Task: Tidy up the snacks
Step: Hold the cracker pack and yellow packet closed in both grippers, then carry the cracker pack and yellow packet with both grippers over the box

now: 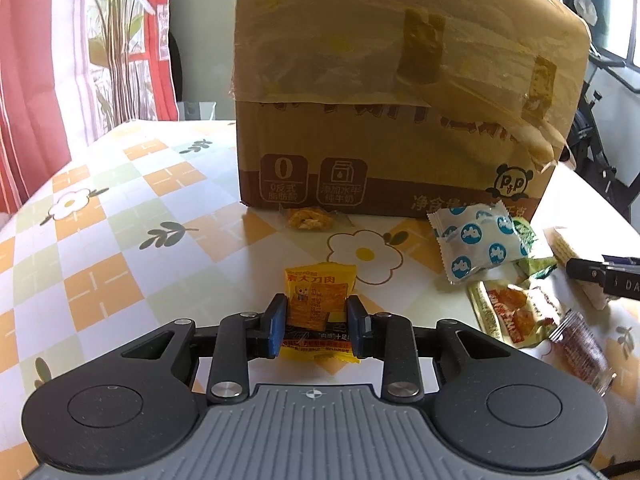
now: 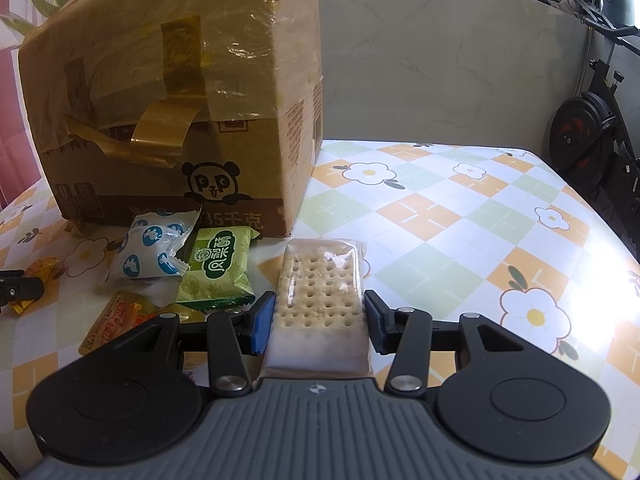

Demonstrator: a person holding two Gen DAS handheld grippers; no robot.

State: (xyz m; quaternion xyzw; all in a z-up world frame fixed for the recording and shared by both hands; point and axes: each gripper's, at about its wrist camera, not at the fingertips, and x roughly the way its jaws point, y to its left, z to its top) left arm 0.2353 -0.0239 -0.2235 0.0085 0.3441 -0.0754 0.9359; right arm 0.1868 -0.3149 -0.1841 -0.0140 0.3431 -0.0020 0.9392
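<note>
Left gripper (image 1: 316,322) clamps small yellow foil snack packet (image 1: 320,292); right gripper (image 2: 320,322) grips clear-wrapped rectangular cracker pack (image 2: 320,292) beside taped cardboard box (image 2: 180,100).

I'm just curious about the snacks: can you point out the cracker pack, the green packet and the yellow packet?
cracker pack (image 2: 318,292), right wrist view, middle of crackers
green packet (image 2: 218,268), right wrist view, printed front
yellow packet (image 1: 318,300), left wrist view, printed front
</note>
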